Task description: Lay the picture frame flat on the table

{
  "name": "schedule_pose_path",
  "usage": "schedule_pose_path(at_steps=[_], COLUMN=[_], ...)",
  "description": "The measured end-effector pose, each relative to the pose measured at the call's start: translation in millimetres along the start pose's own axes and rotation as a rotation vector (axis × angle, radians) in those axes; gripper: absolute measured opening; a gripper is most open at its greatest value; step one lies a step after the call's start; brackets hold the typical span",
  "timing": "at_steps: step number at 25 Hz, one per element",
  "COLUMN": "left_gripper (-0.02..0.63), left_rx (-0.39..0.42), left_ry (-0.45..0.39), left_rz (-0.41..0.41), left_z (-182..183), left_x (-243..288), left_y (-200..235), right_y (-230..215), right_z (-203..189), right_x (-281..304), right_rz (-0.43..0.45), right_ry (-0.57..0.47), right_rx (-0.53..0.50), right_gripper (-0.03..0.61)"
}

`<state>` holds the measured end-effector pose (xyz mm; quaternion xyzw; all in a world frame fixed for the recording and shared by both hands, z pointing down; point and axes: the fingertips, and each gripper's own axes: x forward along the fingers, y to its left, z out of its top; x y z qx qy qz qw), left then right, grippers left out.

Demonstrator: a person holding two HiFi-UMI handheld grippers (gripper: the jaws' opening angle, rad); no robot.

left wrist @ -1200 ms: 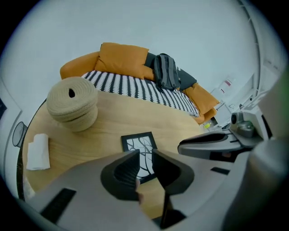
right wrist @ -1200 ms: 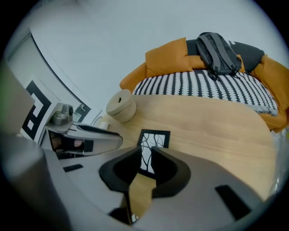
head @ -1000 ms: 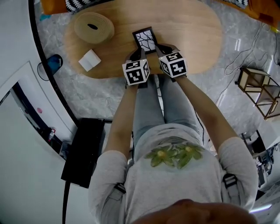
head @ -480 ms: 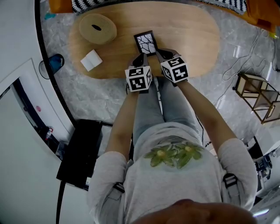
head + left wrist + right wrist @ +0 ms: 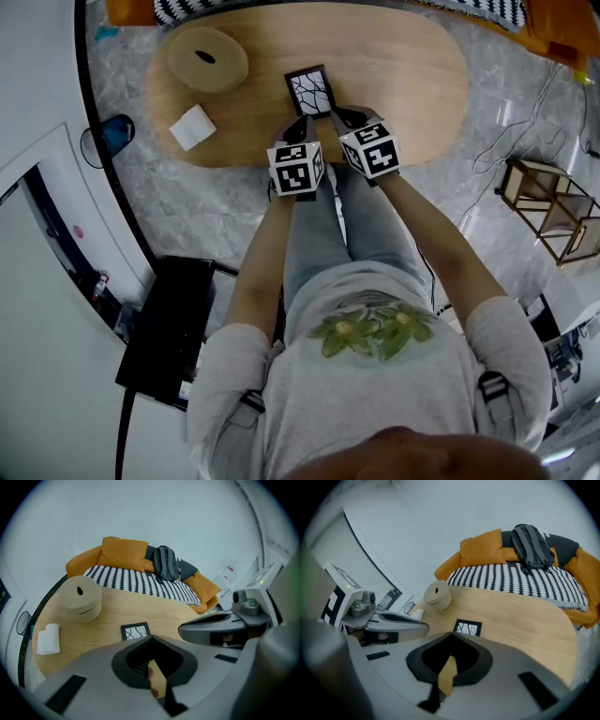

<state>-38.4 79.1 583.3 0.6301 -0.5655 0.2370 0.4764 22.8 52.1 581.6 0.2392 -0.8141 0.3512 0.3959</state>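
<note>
A small black picture frame [image 5: 309, 91] with a white branch-pattern print lies flat on the oval wooden table [image 5: 403, 75]. It also shows just beyond the jaw tips in the left gripper view [image 5: 136, 631] and the right gripper view [image 5: 468, 627]. My left gripper [image 5: 303, 120] hovers at the frame's near left corner, shut and empty. My right gripper [image 5: 339, 112] sits at the near right corner, also shut with nothing between its jaws. Neither gripper touches the frame.
A round woven lidded basket [image 5: 207, 58] and a white folded cloth [image 5: 192, 127] sit on the table's left part. An orange sofa with a striped blanket [image 5: 140, 581] and a grey backpack [image 5: 529, 545] lies beyond. A wire side table [image 5: 548, 202] stands on the floor at the right.
Both grippers have drawn back a little from the frame toward the table's near edge. The frame stays flat where it was.
</note>
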Motion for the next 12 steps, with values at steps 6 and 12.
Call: schedule_pose_path(at_steps=[6,12], left_gripper=[0.016,0.015], left_rx=[-0.007,-0.021], left_ry=[0.007,0.005], left_rz=[0.001,0.005], left_z=[-3,-3], left_x=[0,1], left_y=[4,9], right_y=[1,1], right_z=[-5,-10], right_x=[-1,3], right_rz=[-0.006,-0.019], right_ry=[0.007,0.023], right_rx=[-0.009,-0.015], right_gripper=[0.006,0.006])
